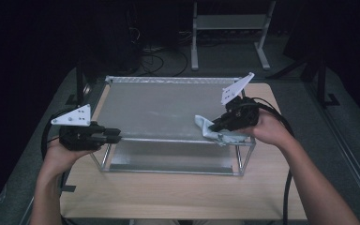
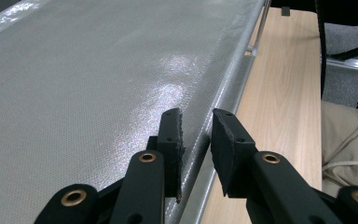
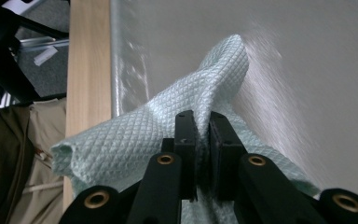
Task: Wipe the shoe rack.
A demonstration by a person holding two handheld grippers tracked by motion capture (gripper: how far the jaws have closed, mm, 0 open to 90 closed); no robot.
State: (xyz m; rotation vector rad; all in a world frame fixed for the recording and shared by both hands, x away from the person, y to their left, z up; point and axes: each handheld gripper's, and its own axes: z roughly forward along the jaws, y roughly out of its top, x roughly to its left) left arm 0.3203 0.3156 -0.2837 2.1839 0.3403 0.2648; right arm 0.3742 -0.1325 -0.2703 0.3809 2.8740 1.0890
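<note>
A pale green quilted cloth [image 1: 205, 127] lies bunched on the grey textured top [image 1: 159, 108] of a metal-framed glass box, near its front right corner. My right gripper [image 1: 214, 125] is shut on a fold of this cloth [image 3: 135, 140], the pads pinching it at the gripper's tips [image 3: 204, 123], with the grey top [image 3: 317, 70] behind. My left gripper [image 1: 117, 136] is at the box's front left corner. In the left gripper view it [image 2: 196, 126] stands open, its jaws on either side of the top's metal edge [image 2: 228, 88], with a gap showing between pads and edge.
The box stands on a light wooden table [image 1: 168, 192] with bare wood in front and to the right. Cables trail from both grippers. A metal stand [image 1: 229, 28] and dark floor lie beyond the table. Beige trousers [image 2: 349, 144] show below the table edge.
</note>
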